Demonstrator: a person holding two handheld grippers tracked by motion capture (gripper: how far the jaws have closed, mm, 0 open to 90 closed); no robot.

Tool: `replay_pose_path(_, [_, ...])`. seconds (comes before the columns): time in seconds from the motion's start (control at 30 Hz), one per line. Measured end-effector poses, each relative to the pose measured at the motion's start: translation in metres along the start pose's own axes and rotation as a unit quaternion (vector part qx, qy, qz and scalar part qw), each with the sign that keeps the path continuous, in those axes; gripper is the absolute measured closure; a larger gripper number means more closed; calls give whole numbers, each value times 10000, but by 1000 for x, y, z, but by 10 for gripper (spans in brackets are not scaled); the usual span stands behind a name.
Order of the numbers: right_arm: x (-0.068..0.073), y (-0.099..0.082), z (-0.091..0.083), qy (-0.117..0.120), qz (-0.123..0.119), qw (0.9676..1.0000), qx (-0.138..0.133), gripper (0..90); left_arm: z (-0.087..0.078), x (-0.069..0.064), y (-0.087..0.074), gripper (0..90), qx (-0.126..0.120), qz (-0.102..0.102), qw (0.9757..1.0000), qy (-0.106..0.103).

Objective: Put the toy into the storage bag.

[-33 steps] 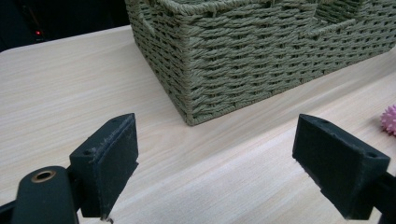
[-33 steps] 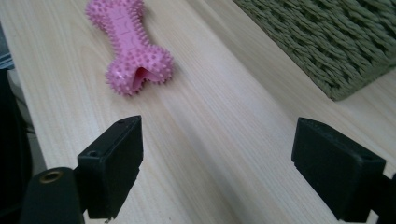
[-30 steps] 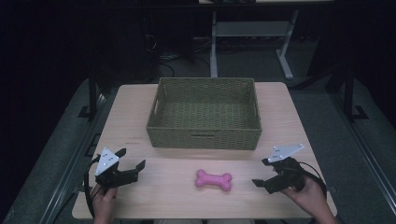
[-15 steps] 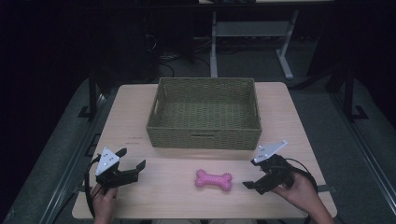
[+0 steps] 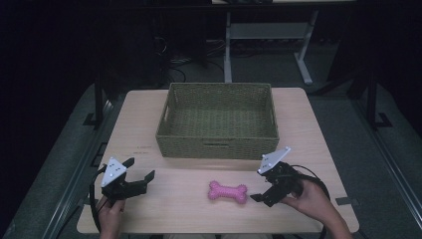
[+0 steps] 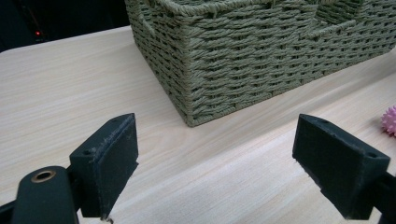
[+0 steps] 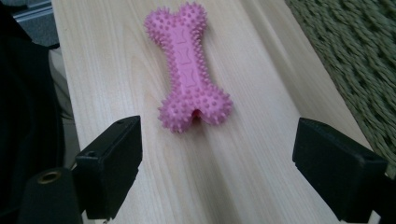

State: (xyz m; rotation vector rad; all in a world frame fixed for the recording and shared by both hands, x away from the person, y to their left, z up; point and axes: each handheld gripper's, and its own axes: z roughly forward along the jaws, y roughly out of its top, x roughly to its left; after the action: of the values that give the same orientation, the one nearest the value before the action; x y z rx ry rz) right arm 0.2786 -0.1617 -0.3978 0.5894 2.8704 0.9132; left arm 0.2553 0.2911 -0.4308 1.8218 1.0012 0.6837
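A pink spiked rubber dog bone [image 5: 227,191] lies flat on the light wooden bench [image 5: 308,129], at about 6 o'clock from the woven green basket [image 5: 217,147] and well clear of its front wall. In the high view the bone's long axis runs roughly 9 to 3 o'clock.

The right tongs [image 5: 261,189] sit just beside the bone's 3 o'clock end, held in the person's right hand [image 5: 311,199], with the grey three-cornered plate [image 5: 274,159] on top. Their jaws stand wide apart and hold nothing. In the right gripper view the right tongs [image 7: 217,161] point along the bone [image 7: 189,65], whose near knobbed end lies just ahead of the gap between the two black jaws, not touching either one; the basket's weave [image 7: 355,60] shows at 2 o'clock.

The left tongs [image 5: 140,173] rest near the bench's 7 o'clock corner, gripped by the left hand [image 5: 110,211], well apart from the bone. Their jaws are also spread wide and empty. In the left gripper view the left tongs [image 6: 215,165] face the basket's near corner [image 6: 196,93], and a sliver of the pink bone [image 6: 390,120] peeks in at 3 o'clock.
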Motion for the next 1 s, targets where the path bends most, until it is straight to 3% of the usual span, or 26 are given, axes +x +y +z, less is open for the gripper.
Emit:
replay_pose_path(0.2, [3,13,8,207,-176,9996,106,163,0,0,0,138,2,-20,10000,6])
replay_pose_path(0.4, [6,25,18,272,-398,9985,249,168,-1,0,0,139,2,-5,10000,9])
replay_pose_path(0.43, [6,28,21,337,-452,9981,266,200,-1,1,0,138,-1,-2,10000,-2])
replay_pose_path(0.77, [5,42,30,504,-582,9964,344,252,-2,2,-1,139,-27,-65,10000,34])
replay_pose_path(1.0, [8,50,38,475,-730,9951,473,285,-2,3,-1,138,-35,-73,10000,36])
